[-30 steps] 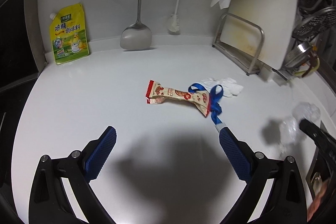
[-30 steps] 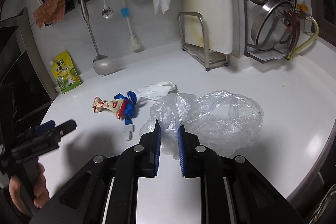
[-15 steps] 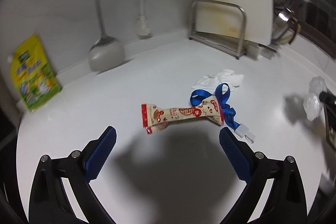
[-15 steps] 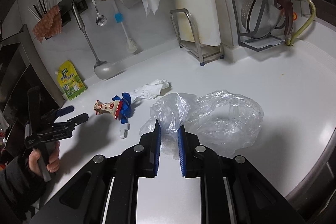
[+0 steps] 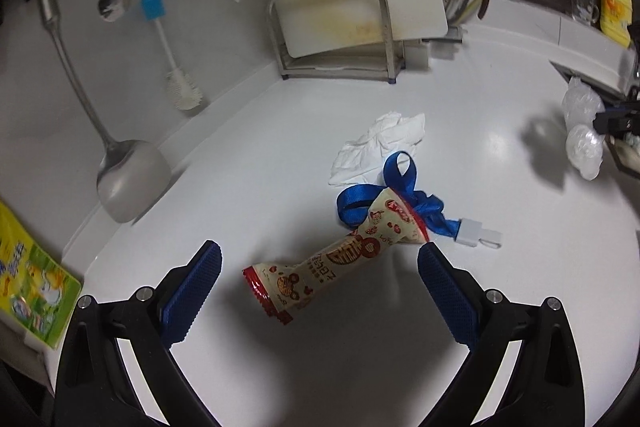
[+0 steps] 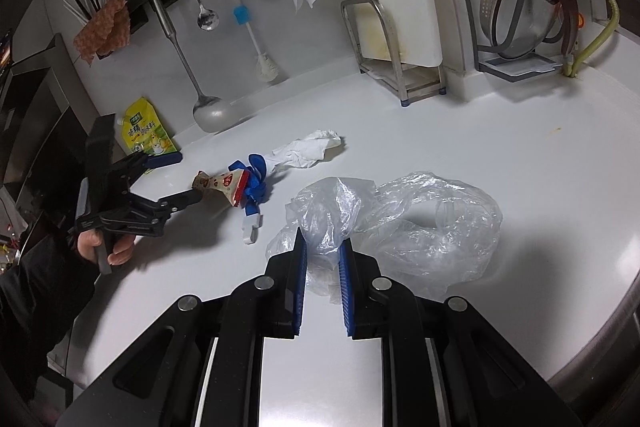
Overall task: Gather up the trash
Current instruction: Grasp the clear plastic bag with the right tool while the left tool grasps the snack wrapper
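Note:
A red and cream snack wrapper (image 5: 332, 257) lies on the white counter, its far end on a blue lanyard (image 5: 394, 197) with a white clip. A crumpled white tissue (image 5: 378, 147) lies just behind them. My left gripper (image 5: 320, 279) is open, its blue pads either side of the wrapper's near end, just above the counter. My right gripper (image 6: 322, 259) is shut on the edge of a clear plastic bag (image 6: 404, 227) that spreads on the counter. The wrapper (image 6: 220, 183), lanyard (image 6: 256, 183) and tissue (image 6: 308, 149) show to its left, with the left gripper (image 6: 176, 179) at the wrapper.
A metal ladle (image 5: 128, 179), bottle brush (image 5: 182, 95) and spoon hang at the back wall. A cutting board in a steel rack (image 5: 340, 27) stands behind the tissue. A yellow-green seasoning pouch (image 5: 28, 287) leans at far left. Strainers and a drain rack (image 6: 520, 7) sit at the right.
My left gripper has moved forward and down to the snack wrapper, which now lies between its open pads. My right gripper still holds the bag in place.

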A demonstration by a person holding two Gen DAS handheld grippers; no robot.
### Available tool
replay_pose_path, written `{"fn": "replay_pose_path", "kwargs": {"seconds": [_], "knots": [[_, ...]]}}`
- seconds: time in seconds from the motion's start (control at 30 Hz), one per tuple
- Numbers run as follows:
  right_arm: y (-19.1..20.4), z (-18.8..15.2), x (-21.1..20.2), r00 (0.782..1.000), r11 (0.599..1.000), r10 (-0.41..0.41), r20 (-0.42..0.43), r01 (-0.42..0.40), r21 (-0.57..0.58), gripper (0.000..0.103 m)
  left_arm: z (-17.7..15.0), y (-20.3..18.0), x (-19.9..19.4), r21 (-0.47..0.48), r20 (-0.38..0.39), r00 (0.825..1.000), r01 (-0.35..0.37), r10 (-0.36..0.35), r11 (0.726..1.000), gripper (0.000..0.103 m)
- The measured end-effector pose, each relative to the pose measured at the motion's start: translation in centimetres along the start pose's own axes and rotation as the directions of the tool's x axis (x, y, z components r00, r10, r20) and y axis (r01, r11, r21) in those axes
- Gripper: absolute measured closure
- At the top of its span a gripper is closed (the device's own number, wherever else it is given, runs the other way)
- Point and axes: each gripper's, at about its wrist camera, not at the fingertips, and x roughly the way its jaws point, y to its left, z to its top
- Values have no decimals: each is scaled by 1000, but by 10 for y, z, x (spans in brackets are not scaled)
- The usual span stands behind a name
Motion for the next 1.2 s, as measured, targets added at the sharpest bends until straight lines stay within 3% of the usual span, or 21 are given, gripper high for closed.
{"fn": "replay_pose_path", "kwargs": {"seconds": [0.3,0.37,0.5,0.57,0.63,0.7,0.8,1.0,1.2], "knots": [[-1,0,0,1000,1000,23,-8,-23,3,88,6,-6,26,62,-52,999,18,-15,998,8],[0,-1,-1,1000,1000,29,-7,-29,3,88,7,-9,30,66,-66,997,34,-30,997,16],[0,0,-1,1000,1000,30,-8,-30,-1,88,5,-16,41,85,-101,994,53,-45,995,40],[-1,0,0,1000,1000,29,-10,-29,-1,88,4,-18,39,77,-92,994,69,-62,995,47],[-1,0,1,1000,1000,28,-14,-28,1,88,3,-18,37,62,-93,993,84,-78,995,66],[-1,-1,1,1000,1000,20,-14,-20,-2,88,2,-17,34,36,-93,991,98,-95,994,77],[0,0,1,1000,1000,16,-10,-16,-6,88,0,-16,26,8,-81,992,99,-98,995,88],[3,-3,-3,1000,1000,9,0,-10,-11,88,-6,-17,-1,-51,-42,997,69,-72,996,88],[5,-9,-14,1000,1000,-10,14,10,-8,88,-9,-23,-36,-133,-19,1000,-9,6,991,88]]}}
